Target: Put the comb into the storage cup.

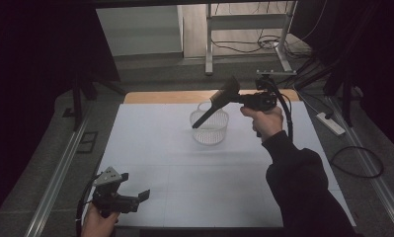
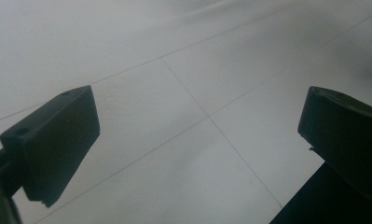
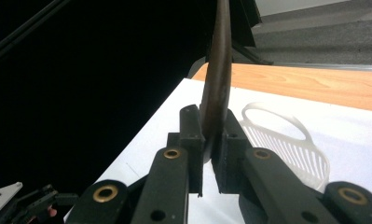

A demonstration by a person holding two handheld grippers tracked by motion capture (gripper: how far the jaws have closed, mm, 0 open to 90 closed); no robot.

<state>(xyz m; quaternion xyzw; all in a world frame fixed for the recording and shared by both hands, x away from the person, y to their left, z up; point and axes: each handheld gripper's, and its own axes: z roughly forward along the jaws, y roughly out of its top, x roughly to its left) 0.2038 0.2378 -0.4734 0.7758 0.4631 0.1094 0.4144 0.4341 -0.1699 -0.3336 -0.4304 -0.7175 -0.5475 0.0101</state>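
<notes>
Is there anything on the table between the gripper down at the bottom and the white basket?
No. In the high view, only bare white table lies between the left gripper and the white basket. The right gripper holds a dark spatula over the basket.

White plastic basket [image 1: 209, 127] (slotted), matt brush [image 1: 219, 101].

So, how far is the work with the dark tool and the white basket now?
Done: the right gripper has clamped the dark spatula-like tool and holds it above the table. In hand: the tool's handle end slants down into the white basket. Left, probably: letting it go in the basket. The left gripper waits open and empty at the near edge.
</notes>
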